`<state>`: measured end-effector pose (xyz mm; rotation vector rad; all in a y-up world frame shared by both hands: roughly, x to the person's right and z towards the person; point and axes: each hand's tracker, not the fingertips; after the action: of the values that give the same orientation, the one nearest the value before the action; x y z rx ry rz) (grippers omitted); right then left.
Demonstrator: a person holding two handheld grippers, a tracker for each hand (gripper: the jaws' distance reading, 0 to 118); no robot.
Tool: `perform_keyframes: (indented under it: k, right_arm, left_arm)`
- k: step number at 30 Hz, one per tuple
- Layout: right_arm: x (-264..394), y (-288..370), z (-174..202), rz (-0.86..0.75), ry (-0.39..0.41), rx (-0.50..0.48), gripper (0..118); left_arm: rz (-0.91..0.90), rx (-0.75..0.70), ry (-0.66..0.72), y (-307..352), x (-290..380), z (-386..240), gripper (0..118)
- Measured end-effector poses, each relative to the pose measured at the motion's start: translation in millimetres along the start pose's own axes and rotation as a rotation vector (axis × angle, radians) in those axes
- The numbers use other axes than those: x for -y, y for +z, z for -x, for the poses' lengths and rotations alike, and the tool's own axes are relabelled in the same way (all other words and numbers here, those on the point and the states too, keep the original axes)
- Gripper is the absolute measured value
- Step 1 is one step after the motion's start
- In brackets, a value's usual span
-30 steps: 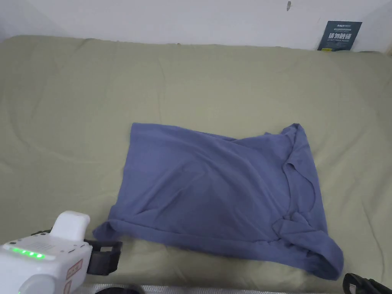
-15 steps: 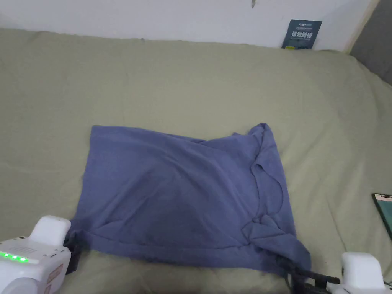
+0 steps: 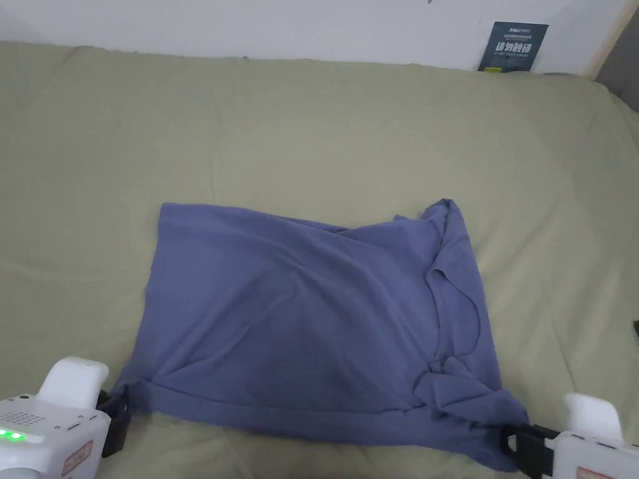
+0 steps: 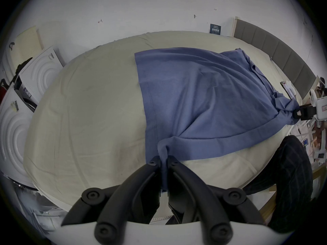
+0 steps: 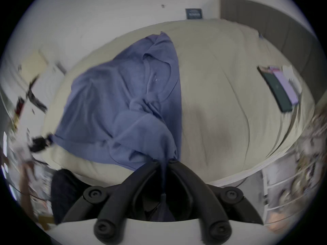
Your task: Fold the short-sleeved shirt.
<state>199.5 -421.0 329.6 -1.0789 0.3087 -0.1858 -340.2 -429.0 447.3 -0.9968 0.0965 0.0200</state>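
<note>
We see the blue shirt spread across the green bed, its near edge toward us. Our left gripper pinches the near left corner of the cloth between both jaws. Our right gripper is clamped on the near right corner, by the bunched sleeve. The fabric stretches between the two grippers along the bed's near edge.

In the head view my left gripper is cut by the bottom edge, and so is my right gripper at the corner. The shirt's pinched corners vanish between my jaws. The right gripper view smears along its left side; things beyond the bed are unreadable there.
</note>
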Motion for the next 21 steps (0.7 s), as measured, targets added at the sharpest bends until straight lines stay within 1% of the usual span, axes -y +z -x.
perform_keyframes:
  k: [1, 2, 3, 4, 7, 9, 10, 11, 13, 14, 16, 17, 19, 20, 21]
  right_arm:
    - [0.2, 7.7, 6.0, -0.021, 0.004, -0.02, 3]
    - [-6.5, 15.8, 7.1, -0.029, 0.017, -0.019, 3]
    - [-14.6, 22.2, 8.3, -0.038, 0.015, -0.023, 3]
    - [-26.1, 27.5, 8.5, -0.043, 0.001, -0.051, 3]
    - [-67.3, 34.6, 9.2, -0.059, -0.084, -0.161, 3]
    - [-98.4, 34.9, 15.5, -0.063, -0.124, -0.226, 3]
    - [-116.3, 28.2, 16.3, -0.038, -0.157, -0.262, 3]
    - [-134.4, 18.7, 19.7, -0.002, -0.149, -0.252, 3]
    - [-167.1, -8.1, 15.2, 0.041, -0.147, -0.232, 3]
    - [-181.2, -24.5, 14.1, 0.068, -0.172, -0.209, 3]
    - [-204.1, -58.0, 7.9, 0.131, -0.225, -0.209, 3]
    - [-212.2, -76.0, -1.2, 0.142, -0.281, -0.196, 3]
    - [-224.6, -98.2, -11.4, 0.158, -0.341, -0.144, 3]
    - [-227.9, -105.8, -14.1, 0.16, -0.345, -0.136, 3]
    - [-224.0, -110.5, -10.3, 0.163, -0.321, -0.132, 3]
  left_arm:
    - [0.005, 0.022, 0.015, 2.9, -2.9, 2.4, 4]
    - [-0.008, 0.064, 0.055, 6.9, -6.2, 5.9, 4]
    - [-0.022, 0.104, 0.085, 11.5, -10.3, 9.9, 4]
    - [-0.041, 0.136, 0.108, 17.4, -15.9, 12.0, 4]
    - [-0.064, 0.168, 0.135, 26.3, -45.4, 18.8, 4]
    - [-0.089, 0.223, 0.198, 26.2, -68.8, 25.8, 4]
    - [-0.1, 0.26, 0.252, 22.3, -82.1, 31.9, 4]
    - [-0.086, 0.283, 0.279, 16.9, -96.8, 34.5, 4]
    - [-0.066, 0.247, 0.27, -0.7, -123.6, 34.5, 4]
    - [-0.042, 0.233, 0.283, -14.2, -136.1, 36.6, 4]
    - [0.015, 0.201, 0.363, -43.5, -154.5, 40.6, 4]
    - [0.045, 0.159, 0.41, -59.0, -160.4, 43.6, 4]
    - [0.091, 0.129, 0.465, -84.6, -166.0, 50.2, 4]
    - [0.101, 0.111, 0.481, -92.9, -166.0, 52.2, 4]
    - [0.106, 0.114, 0.485, -99.4, -166.0, 53.0, 4]
